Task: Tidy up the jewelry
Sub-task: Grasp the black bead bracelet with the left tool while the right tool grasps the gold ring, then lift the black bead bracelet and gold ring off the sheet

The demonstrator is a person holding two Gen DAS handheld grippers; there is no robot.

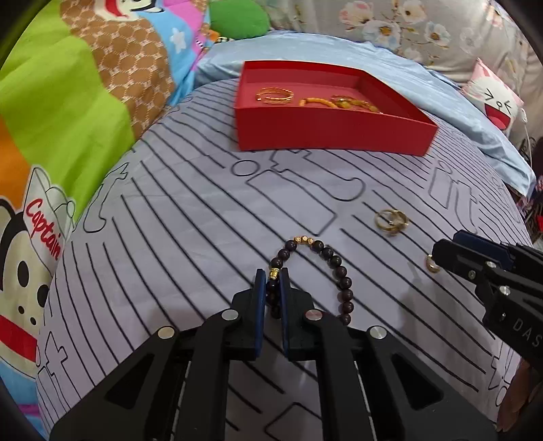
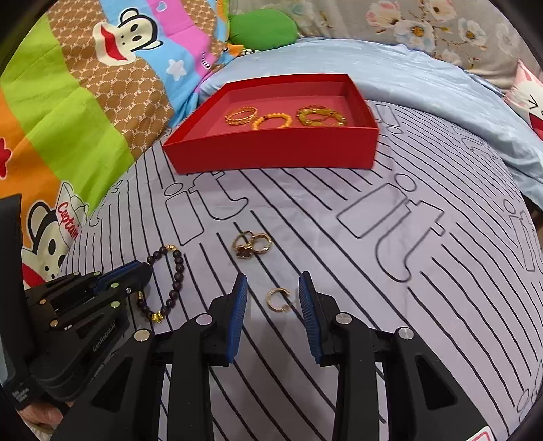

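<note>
Left gripper [image 1: 272, 288] fingers clamped on dark bead bracelet [image 1: 341, 274]: limp, light, rest will dangle. Right gripper [image 2: 273, 298] fingers apart, straddling small gold ring [image 2: 278, 300]; hard, slippery, pinch across band. Beyond fingers: ring cluster [image 2: 253, 245], then red box [image 2: 271, 154].

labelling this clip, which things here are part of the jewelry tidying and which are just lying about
Job: dark beaded bracelet; open gold ring; gold ring cluster; red cardboard tray; left gripper; right gripper.

Lying about: cartoon quilt; green cushion.
</note>
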